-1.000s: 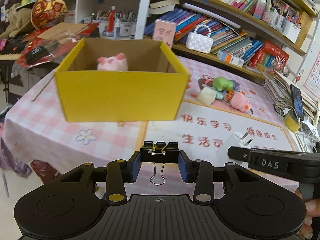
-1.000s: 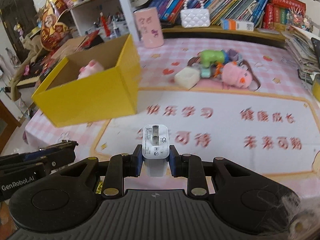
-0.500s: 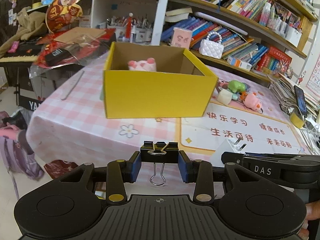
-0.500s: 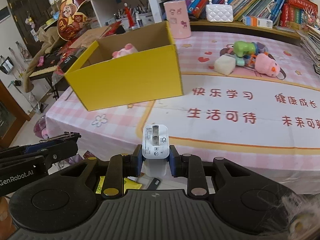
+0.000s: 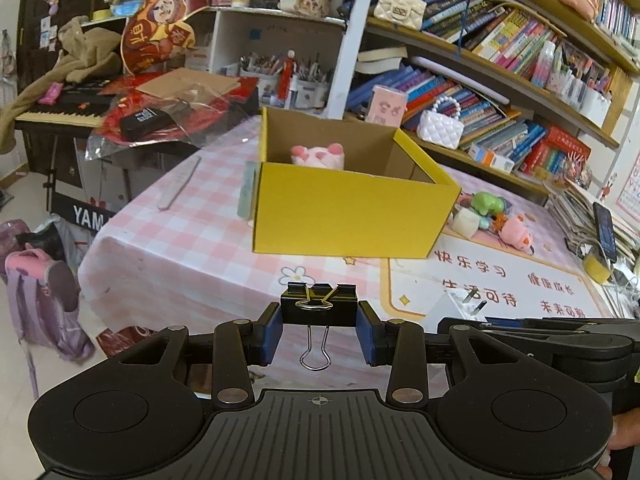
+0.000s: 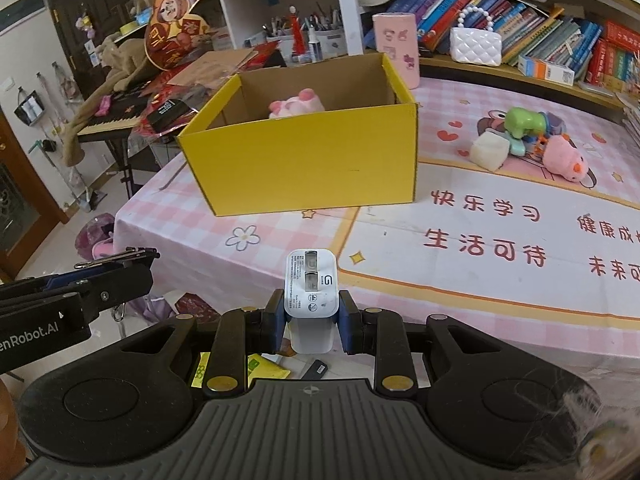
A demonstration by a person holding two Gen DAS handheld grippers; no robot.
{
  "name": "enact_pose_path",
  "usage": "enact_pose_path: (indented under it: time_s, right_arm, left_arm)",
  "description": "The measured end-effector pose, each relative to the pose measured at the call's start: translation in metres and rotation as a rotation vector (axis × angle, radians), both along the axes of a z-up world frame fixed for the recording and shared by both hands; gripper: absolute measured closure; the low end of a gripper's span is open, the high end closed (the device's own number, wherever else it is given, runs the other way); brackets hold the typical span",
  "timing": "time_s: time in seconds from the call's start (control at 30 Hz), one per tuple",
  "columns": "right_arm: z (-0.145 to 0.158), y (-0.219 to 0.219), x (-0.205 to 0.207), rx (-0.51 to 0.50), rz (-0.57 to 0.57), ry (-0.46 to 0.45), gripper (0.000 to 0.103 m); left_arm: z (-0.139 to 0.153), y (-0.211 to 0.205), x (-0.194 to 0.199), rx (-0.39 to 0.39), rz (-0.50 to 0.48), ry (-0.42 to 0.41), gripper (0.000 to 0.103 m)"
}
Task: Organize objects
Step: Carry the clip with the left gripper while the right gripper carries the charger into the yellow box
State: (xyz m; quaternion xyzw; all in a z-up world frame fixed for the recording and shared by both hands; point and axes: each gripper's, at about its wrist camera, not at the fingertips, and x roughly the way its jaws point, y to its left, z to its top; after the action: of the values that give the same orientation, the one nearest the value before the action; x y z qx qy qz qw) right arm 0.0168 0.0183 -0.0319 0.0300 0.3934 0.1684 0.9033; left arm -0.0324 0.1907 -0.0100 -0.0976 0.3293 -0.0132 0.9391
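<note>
Both grippers have drawn back from the yellow box (image 5: 352, 208), now farther off. Left gripper (image 5: 319, 332) still clamps the binder clip (image 5: 318, 308); right gripper (image 6: 311, 322) still clamps the white charger (image 6: 311, 292).

— What covers the bench (image 6: 500, 312)?
— A pink checked cloth with red lettering.
— And on it?
— An open yellow cardboard box (image 6: 308, 168), and well apart, a small heap of soft toys (image 6: 532, 140).

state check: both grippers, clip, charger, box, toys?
left gripper: shut on binder clip
right gripper: shut on white charger
yellow box: open-topped, upright, pink plush inside
toy pile: loose on table
</note>
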Motion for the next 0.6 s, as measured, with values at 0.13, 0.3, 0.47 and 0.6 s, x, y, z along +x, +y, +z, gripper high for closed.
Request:
enact_pose_path:
  time_s: [0.13, 0.3, 0.47, 0.6]
  right_arm:
    - [0.006, 0.003, 0.0, -0.007, -0.004, -0.033, 0.079]
    - [0.021, 0.002, 0.009, -0.004, -0.013, -0.095, 0.079]
    - [0.04, 0.001, 0.031, 0.027, -0.019, -0.158, 0.079]
    - [0.057, 0.0, 0.059, 0.053, -0.022, -0.215, 0.079]
  left_arm:
    - [0.007, 0.005, 0.002, -0.014, 0.009, -0.02, 0.065]
    - [0.027, 0.01, 0.015, -0.008, 0.014, -0.089, 0.065]
    - [0.046, 0.013, 0.041, 0.005, 0.036, -0.155, 0.065]
    - [0.056, 0.014, 0.062, 0.013, 0.056, -0.187, 0.065]
